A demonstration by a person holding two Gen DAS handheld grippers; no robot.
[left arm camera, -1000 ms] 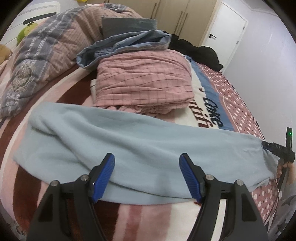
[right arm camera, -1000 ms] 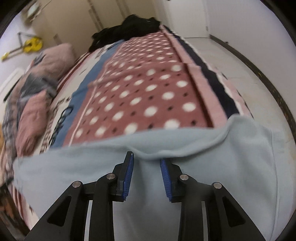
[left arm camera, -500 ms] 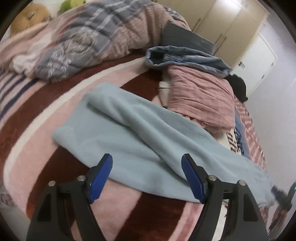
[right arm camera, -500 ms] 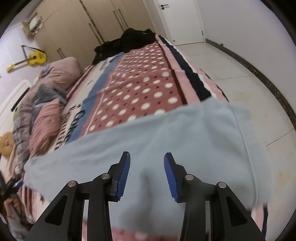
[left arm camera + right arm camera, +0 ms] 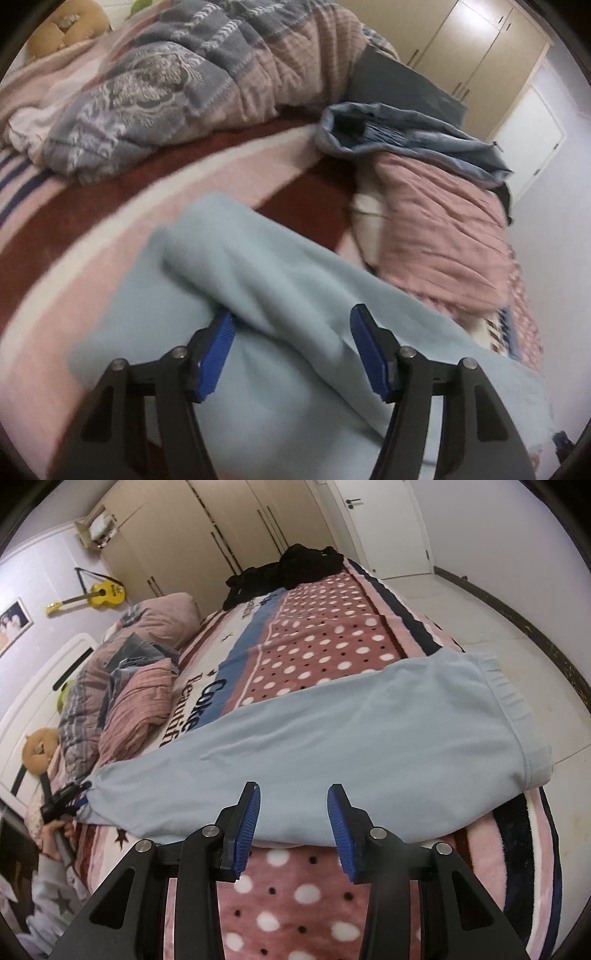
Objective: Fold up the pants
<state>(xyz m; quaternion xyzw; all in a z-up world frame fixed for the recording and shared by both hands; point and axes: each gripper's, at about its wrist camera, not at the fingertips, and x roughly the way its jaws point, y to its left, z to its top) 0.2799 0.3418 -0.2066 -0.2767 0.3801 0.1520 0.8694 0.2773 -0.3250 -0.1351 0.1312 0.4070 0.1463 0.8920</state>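
Observation:
Light blue pants [image 5: 332, 738] lie stretched across the bed, the waistband [image 5: 506, 698] at the right near the bed's edge. In the left wrist view the leg end [image 5: 258, 280] lies folded over itself in a thick ridge. My left gripper [image 5: 291, 325] is open, low over that leg end, and its left finger touches the ridge. It also shows in the right wrist view [image 5: 68, 797] at the pants' far left end. My right gripper [image 5: 293, 812] is open and empty, just above the pants' near edge.
A folded pink checked quilt [image 5: 443, 236] and a blue-grey quilt [image 5: 399, 136] lie behind the pants. A bunched grey-pink duvet [image 5: 184, 85] is at the head end. Black clothes [image 5: 295, 568] lie at the far side. The floor [image 5: 517, 635] drops off right of the bed.
My right gripper has opened wider, let go of the waistband and pulled back. My left gripper has swung to the leg end and dropped close over it.

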